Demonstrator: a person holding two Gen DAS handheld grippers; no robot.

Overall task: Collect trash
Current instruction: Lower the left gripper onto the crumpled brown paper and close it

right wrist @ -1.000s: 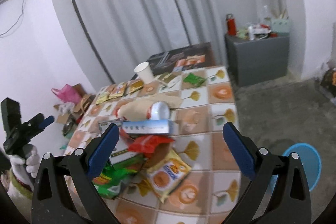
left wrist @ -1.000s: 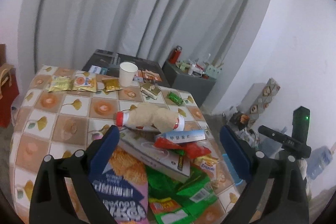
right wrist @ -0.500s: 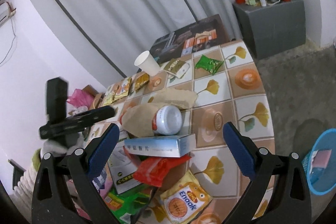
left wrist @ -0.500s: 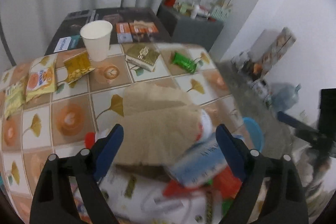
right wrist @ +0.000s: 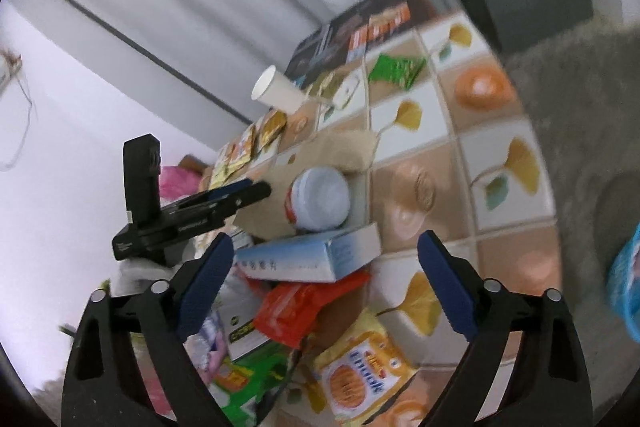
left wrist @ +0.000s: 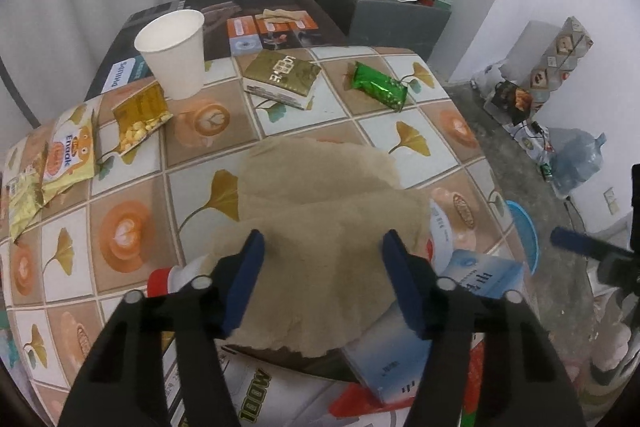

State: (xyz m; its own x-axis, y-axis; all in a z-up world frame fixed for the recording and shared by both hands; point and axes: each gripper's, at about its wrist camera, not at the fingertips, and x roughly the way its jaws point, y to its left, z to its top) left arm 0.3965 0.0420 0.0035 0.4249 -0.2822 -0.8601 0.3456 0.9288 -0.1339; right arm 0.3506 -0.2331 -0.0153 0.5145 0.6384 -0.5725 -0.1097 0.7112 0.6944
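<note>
A heap of trash lies on the tiled table [left wrist: 132, 239]. On top, a brown paper sheet [left wrist: 320, 195] drapes over a lying bottle with a red cap [left wrist: 158, 277] and a white base [right wrist: 320, 199]. My left gripper [left wrist: 323, 243] points down at the sheet with a finger on each side of it. Its jaws are closing and the pads do not visibly pinch the paper. It also shows in the right wrist view as the left gripper [right wrist: 240, 193]. My right gripper [right wrist: 326, 241] is open wide, its jaws narrowing, around a blue-and-white box [right wrist: 312, 259] without touching it.
A white paper cup [left wrist: 174, 51], a gold box [left wrist: 282, 77], a green wrapper [left wrist: 378, 87] and yellow snack packets [left wrist: 68, 155] lie farther back. A red wrapper [right wrist: 296, 307] and an orange snack bag [right wrist: 356, 383] sit under the box. A blue bin [left wrist: 524, 231] stands on the floor.
My left gripper moved forward and tipped down over the brown paper, and its jaws narrowed. My right gripper dropped, rolled, and came closer to the blue-and-white box.
</note>
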